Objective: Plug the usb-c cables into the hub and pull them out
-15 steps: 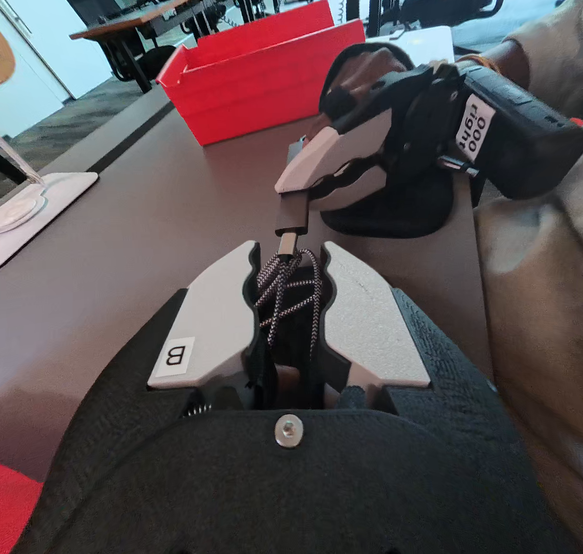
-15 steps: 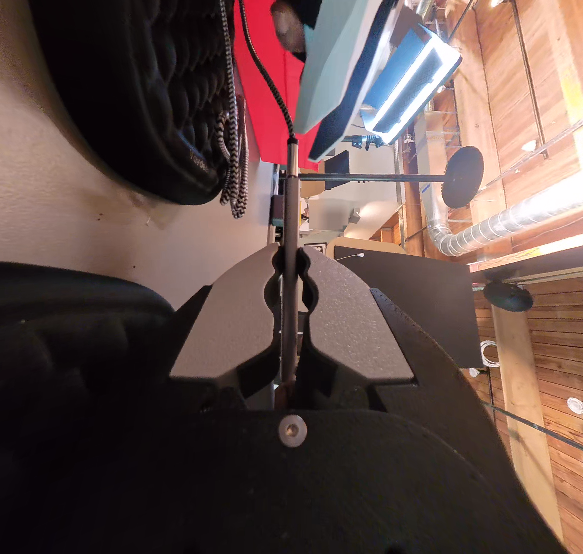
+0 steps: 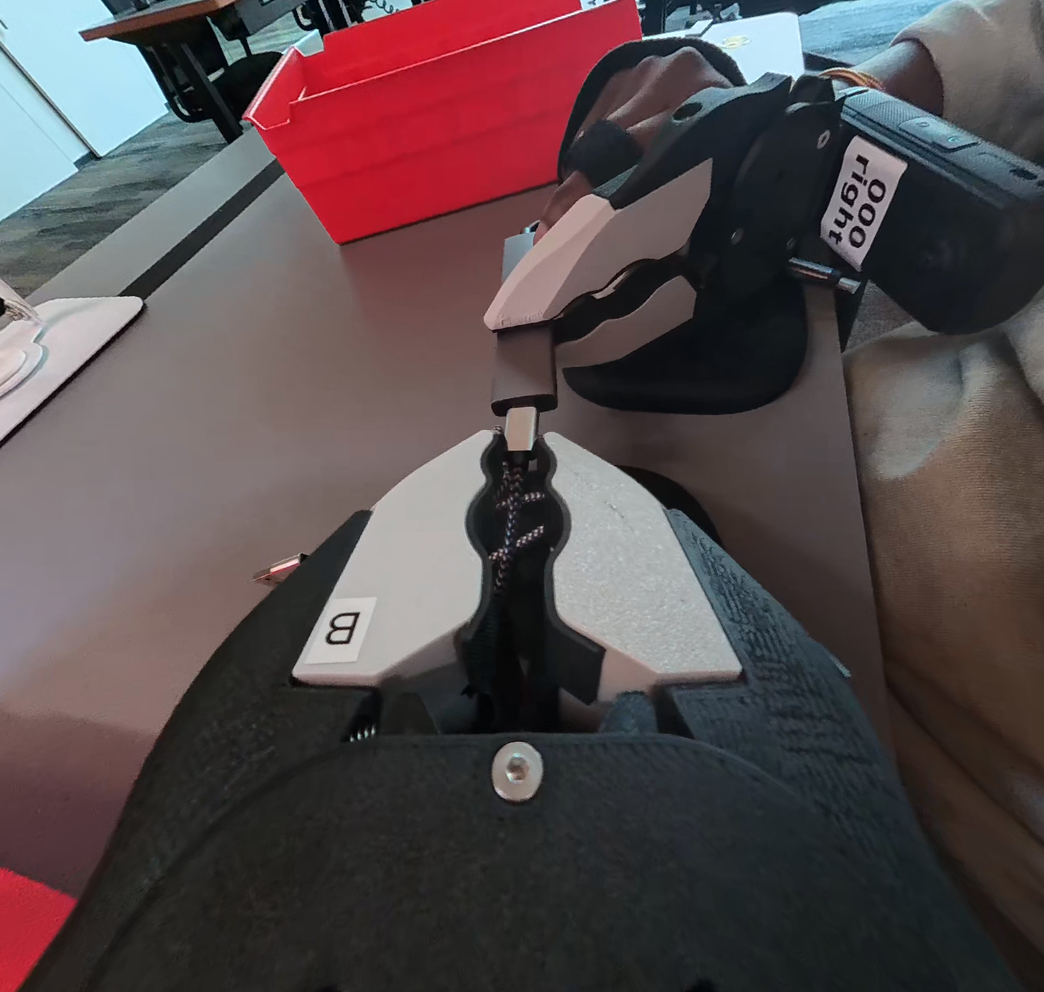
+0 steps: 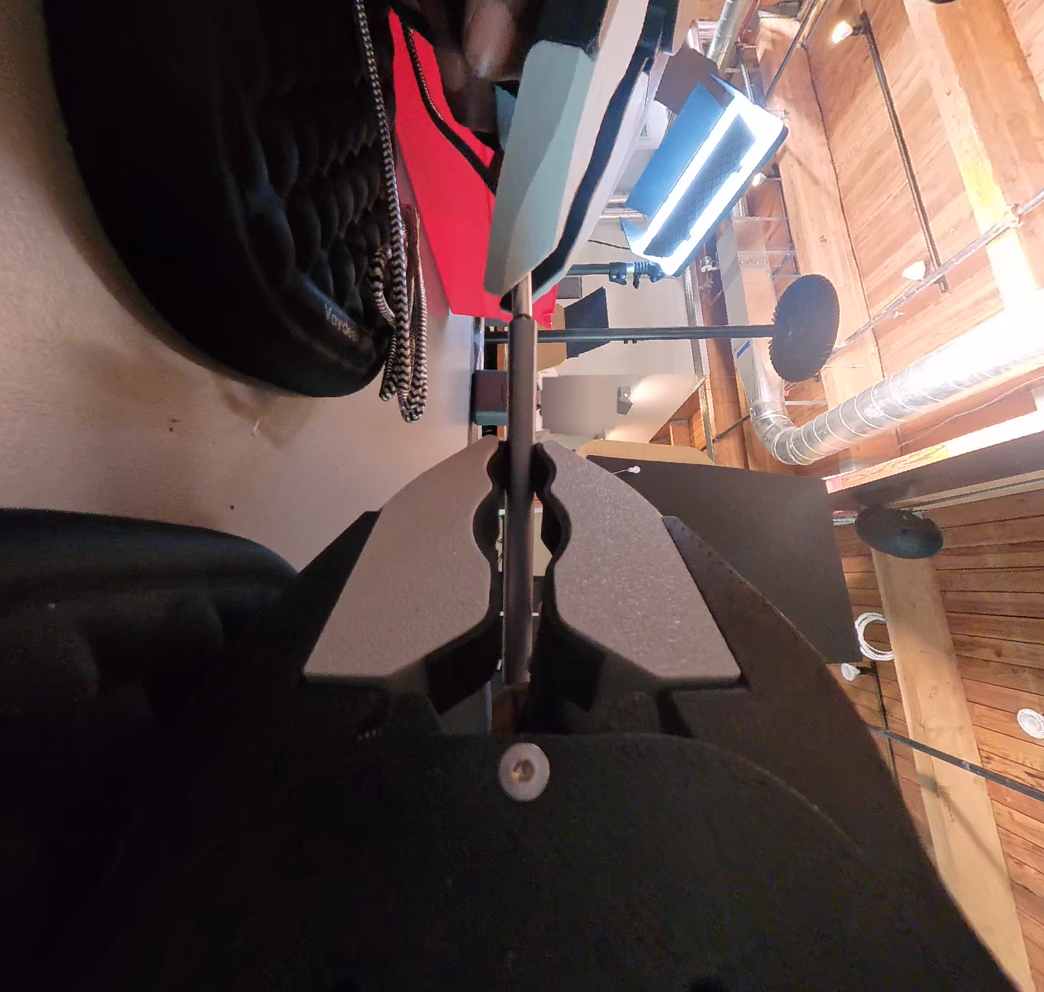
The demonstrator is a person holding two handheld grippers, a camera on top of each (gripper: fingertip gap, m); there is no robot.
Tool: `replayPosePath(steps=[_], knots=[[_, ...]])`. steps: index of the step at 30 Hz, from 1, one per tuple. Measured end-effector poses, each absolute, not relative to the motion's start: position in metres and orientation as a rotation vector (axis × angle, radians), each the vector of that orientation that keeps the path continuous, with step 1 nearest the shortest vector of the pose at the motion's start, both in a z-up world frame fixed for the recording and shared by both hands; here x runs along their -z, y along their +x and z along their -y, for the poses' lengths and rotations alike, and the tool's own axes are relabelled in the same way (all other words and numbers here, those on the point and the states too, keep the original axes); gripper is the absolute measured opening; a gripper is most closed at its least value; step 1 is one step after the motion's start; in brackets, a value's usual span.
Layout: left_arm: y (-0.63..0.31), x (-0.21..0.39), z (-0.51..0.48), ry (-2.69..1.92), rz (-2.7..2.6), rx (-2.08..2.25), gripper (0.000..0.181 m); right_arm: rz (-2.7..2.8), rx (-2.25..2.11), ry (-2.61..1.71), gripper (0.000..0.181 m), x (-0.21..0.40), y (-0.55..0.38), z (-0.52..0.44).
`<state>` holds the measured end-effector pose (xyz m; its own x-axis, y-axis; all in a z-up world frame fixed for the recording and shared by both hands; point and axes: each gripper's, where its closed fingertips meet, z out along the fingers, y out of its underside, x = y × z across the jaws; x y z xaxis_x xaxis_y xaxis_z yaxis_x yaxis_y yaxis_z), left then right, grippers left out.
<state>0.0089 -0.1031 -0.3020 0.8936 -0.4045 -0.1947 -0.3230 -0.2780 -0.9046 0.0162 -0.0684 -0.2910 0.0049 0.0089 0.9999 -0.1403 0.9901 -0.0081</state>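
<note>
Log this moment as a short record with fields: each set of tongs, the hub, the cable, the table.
left tongs: shut on the silver plug of the braided cable
right tongs: shut on the hub, gripping its flat sides
hub: slim grey block, held above the table, its end port facing the plug
plug: tip at the hub's port; depth of insertion cannot be told
table: dark top, red bin at the far side
stage: plug meeting the hub

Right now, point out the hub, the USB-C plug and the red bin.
hub (image 3: 525, 366): left wrist view, on its dark grey top face.
USB-C plug (image 3: 520, 425): left wrist view, on its silver shell.
red bin (image 3: 446, 135): left wrist view, on its near wall.
</note>
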Motion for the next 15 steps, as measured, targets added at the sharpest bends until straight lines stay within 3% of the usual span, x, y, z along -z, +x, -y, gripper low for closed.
replayPosePath(steps=[15], knots=[[0.012, 0.314, 0.102, -1.962, -0.529, 0.151, 0.008, 1.620, -0.065, 0.098, 0.007, 0.303, 0.017, 0.071]])
